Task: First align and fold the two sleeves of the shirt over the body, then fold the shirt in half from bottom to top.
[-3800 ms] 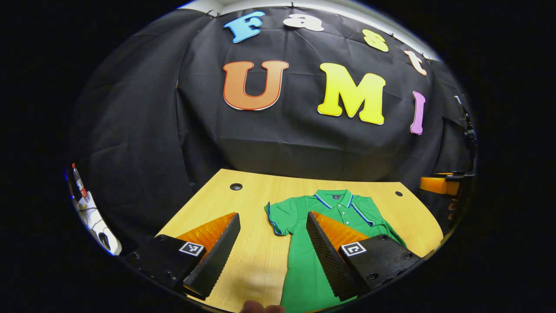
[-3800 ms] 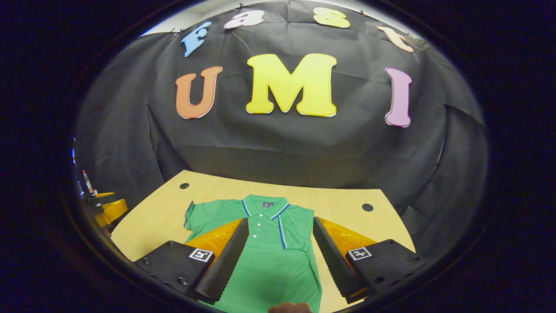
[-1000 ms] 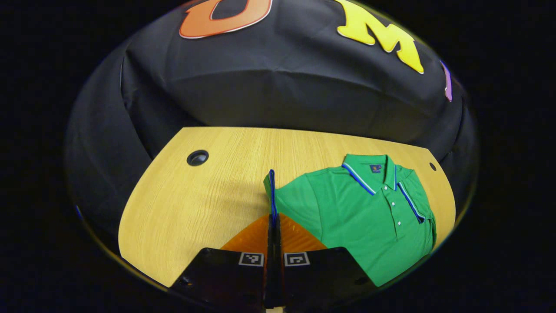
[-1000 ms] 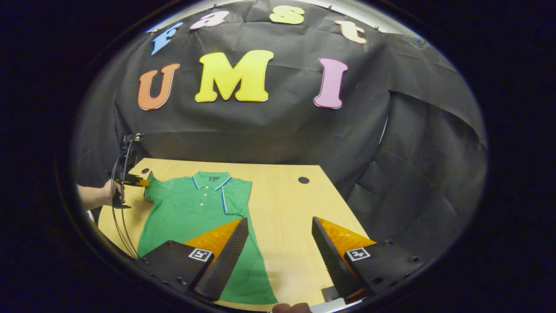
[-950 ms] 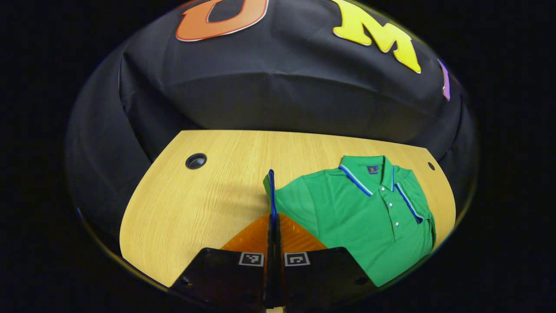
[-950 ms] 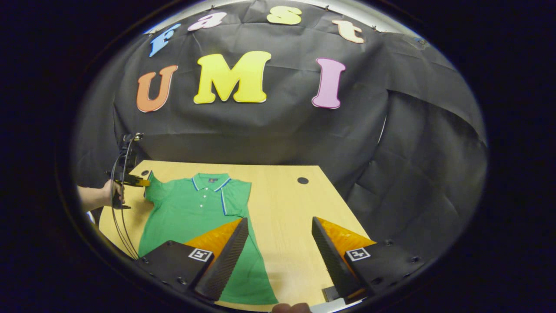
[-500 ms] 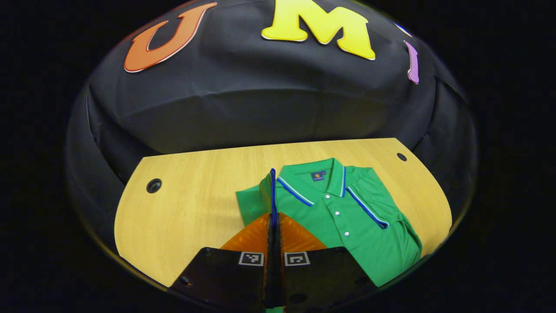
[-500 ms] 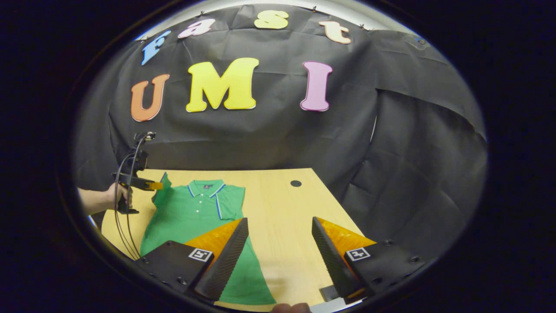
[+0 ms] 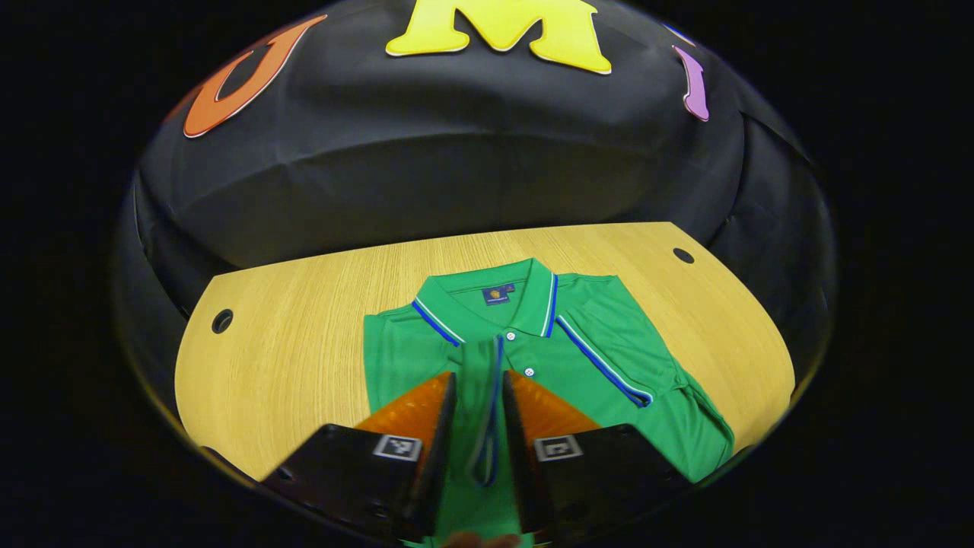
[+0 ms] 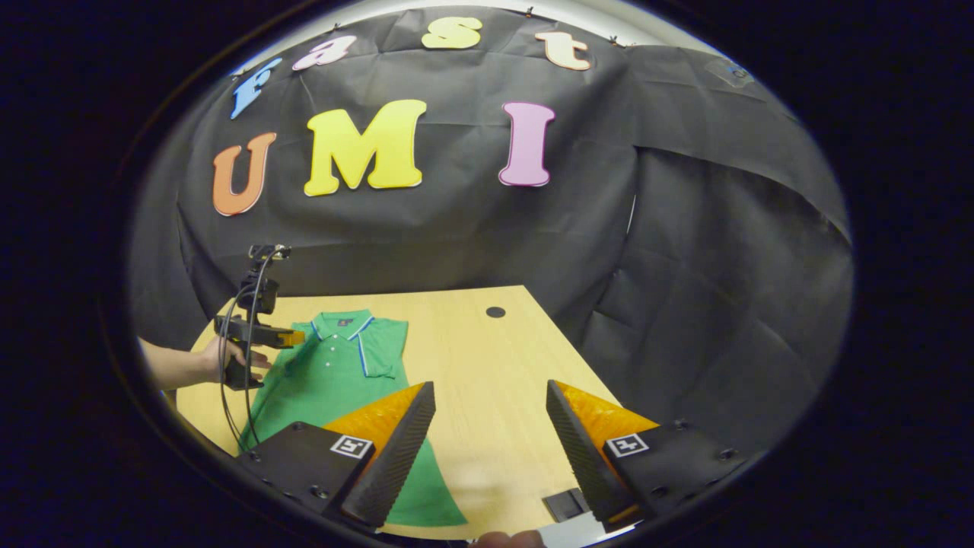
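The table point(image 9: 304, 327) carries the shirt point(image 9: 609, 365), which lies flat; it looks light, soft and limp. Your left tongs point(image 9: 478, 426), slightly parted, have its sleeve point(image 9: 481, 380) between them; whether they grip is unclear. Pinch hems. Your right tongs point(image 10: 491, 426) hang released.

One green shirt point(image 9: 609, 380) is lying on one wooden table point(image 9: 289, 342). Two sleeves are showing on it: one sleeve point(image 9: 487, 396) is sitting between the fingers, the other sleeve point(image 9: 616, 335) is lying on the body. Two buttons point(image 9: 510, 336) are showing below one collar point(image 9: 487, 293). Two round holes point(image 9: 222, 320) are sitting in the tabletop. Two grippers are working: the left gripper point(image 9: 479, 378) and the right gripper point(image 10: 488, 386), each carrying two square markers point(image 9: 396, 447). One hand point(image 10: 228, 358) is showing.
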`<state>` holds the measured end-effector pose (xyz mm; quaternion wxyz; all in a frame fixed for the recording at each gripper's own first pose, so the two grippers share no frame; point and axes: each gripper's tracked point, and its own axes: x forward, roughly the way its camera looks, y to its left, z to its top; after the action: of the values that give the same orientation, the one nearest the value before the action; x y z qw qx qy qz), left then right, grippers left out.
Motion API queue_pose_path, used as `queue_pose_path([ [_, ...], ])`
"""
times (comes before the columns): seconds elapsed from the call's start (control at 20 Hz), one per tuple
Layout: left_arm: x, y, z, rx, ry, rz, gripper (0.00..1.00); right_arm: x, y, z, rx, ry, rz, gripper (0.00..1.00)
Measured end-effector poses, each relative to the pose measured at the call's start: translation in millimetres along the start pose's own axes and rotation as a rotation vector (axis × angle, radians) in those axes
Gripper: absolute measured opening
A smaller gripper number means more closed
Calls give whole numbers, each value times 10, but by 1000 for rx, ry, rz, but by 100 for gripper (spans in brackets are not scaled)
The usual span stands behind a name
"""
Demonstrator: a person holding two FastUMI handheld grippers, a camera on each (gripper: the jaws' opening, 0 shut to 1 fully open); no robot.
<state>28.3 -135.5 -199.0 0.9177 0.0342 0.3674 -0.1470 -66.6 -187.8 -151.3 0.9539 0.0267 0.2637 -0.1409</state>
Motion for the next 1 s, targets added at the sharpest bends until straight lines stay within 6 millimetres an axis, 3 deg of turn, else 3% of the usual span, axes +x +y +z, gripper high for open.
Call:
queue_pose_path([
  [0.1, -143, 49, -4, -2, -11, 22, 84, 28, 88, 3, -6, 0, 26, 94],
  [0.15, -163, 44, -39, -12, -14, 25, 98, 48, 153, -3, -11, 1, 43, 94],
  [0.4, -721, 198, -136, -65, -44, 54, 98, 98, 560, -28, -49, 4, 151, 94],
  [0.65, -1328, 271, -369, -95, -64, 59, 98, 113, 929, -153, -121, 17, 277, 97],
  [0.7, -1458, 264, -424, -100, -67, 49, 98, 107, 983, -195, -130, 24, 296, 94],
  [1.0, -2145, 257, -977, -108, -37, 40, 98, 65, 1066, -519, -148, 102, 380, 95],
])
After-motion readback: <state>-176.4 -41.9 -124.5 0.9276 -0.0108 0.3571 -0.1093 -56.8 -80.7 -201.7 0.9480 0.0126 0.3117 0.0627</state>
